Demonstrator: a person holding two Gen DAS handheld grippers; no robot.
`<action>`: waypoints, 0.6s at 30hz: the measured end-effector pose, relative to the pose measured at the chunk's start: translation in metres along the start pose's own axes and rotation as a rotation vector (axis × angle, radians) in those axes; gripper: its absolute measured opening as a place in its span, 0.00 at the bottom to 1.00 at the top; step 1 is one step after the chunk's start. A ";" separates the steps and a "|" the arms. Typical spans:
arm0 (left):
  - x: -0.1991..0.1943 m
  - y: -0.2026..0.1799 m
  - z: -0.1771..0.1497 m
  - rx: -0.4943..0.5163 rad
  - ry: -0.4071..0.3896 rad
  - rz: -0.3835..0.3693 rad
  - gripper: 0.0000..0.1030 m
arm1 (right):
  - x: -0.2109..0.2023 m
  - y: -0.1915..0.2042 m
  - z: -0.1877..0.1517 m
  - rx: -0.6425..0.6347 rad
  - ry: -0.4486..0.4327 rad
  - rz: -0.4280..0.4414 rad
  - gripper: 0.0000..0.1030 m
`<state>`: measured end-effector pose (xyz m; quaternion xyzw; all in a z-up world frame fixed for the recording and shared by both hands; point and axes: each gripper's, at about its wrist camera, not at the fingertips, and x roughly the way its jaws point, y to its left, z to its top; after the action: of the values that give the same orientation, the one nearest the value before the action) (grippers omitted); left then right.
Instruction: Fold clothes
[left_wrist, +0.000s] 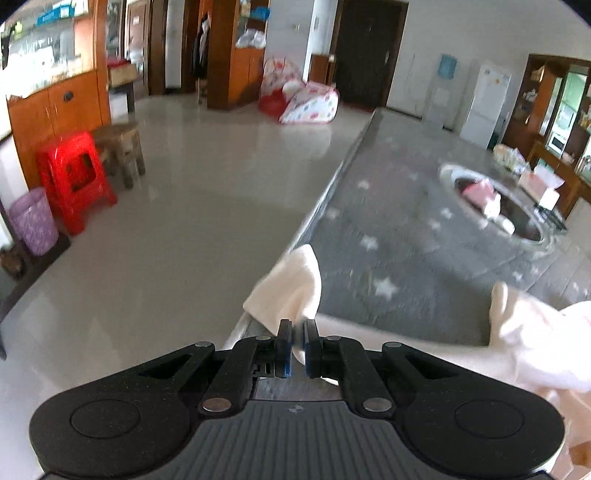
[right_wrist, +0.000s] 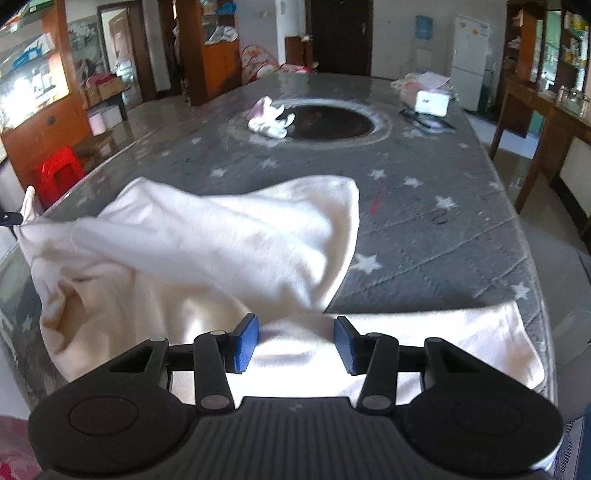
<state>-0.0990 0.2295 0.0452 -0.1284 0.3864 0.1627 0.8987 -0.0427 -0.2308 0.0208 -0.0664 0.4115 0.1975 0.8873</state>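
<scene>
Cloth first: we see the cream garment lying across the near end of the star-patterned bench. Our left tool pinches its corner at the bench edge, keeping that side taut and lifted. Our right tool hovers with jaws spread wide over the near hem, holding nothing, seemingly poised to grab.
</scene>
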 end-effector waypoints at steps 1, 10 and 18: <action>0.000 -0.001 0.000 -0.001 0.007 0.002 0.11 | 0.000 0.000 0.001 -0.003 0.005 0.003 0.44; -0.007 -0.044 0.019 0.112 -0.057 -0.078 0.52 | 0.000 -0.013 0.033 -0.026 -0.042 -0.008 0.44; 0.019 -0.120 0.031 0.224 -0.007 -0.294 0.54 | 0.023 -0.032 0.073 0.018 -0.099 -0.009 0.44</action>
<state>-0.0191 0.1349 0.0645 -0.0821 0.3760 -0.0142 0.9229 0.0353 -0.2327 0.0497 -0.0504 0.3687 0.1928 0.9079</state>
